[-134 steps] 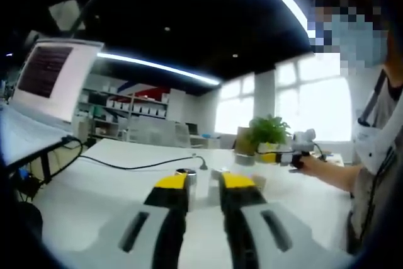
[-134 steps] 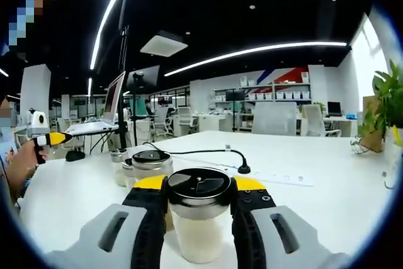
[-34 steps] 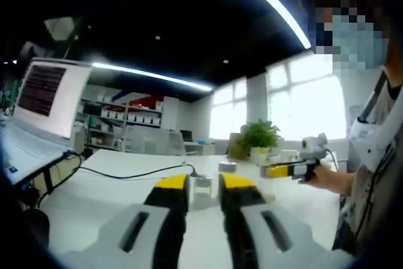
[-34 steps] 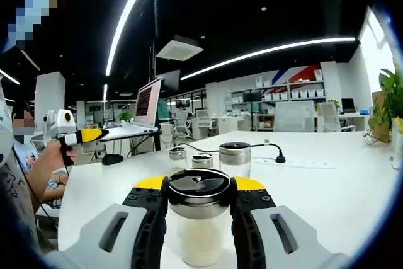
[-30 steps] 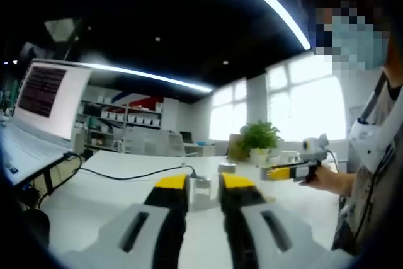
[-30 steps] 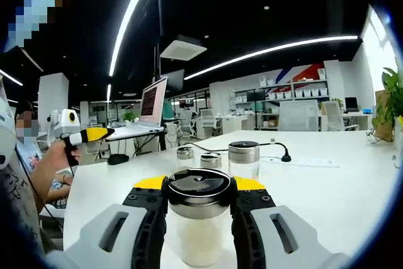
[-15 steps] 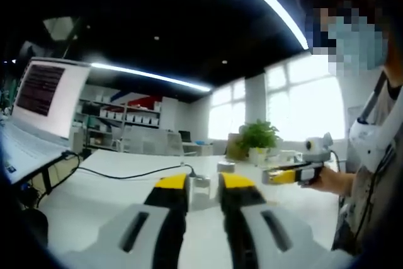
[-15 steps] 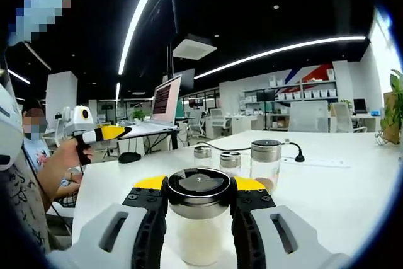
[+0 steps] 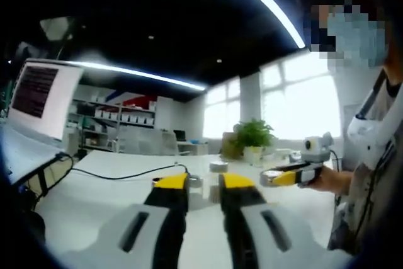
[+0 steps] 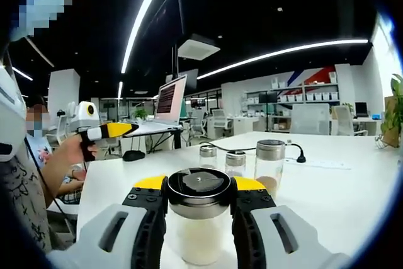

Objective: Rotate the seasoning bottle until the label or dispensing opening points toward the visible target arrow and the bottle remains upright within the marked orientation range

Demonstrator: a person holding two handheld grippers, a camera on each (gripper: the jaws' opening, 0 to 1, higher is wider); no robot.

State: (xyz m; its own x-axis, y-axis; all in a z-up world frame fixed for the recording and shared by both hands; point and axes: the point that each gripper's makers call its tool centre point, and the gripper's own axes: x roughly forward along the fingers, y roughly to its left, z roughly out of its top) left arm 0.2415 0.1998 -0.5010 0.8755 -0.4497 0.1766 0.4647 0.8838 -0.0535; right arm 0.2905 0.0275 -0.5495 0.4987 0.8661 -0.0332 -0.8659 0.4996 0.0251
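Observation:
A seasoning bottle [image 10: 199, 231] with a dark steel lid and pale contents stands upright between the yellow-tipped jaws of my right gripper [image 10: 199, 188], which is shut on it. In the left gripper view that same right gripper [image 9: 284, 177] shows at the right in a person's hand [image 9: 329, 181]. My left gripper [image 9: 204, 182] hovers over the white table [image 9: 94, 200], its jaws a narrow gap apart and holding nothing. A small bottle [image 9: 196, 183] shows through the gap. In the right gripper view the left gripper [image 10: 107, 131] is held up at the left.
Three more bottles stand on the table ahead: a tall one [image 10: 269, 167] and two small ones [image 10: 208, 155] [image 10: 235, 162]. A black cable [image 9: 126, 174] and a power strip [image 10: 318, 164] lie behind them. An open laptop [image 10: 170, 103] is at the far left, a potted plant [image 9: 252, 137] beyond.
The right gripper view has swung, so the three bottles and the laptop sit further right in it. The held bottle stays in the jaws. The left gripper view has barely shifted.

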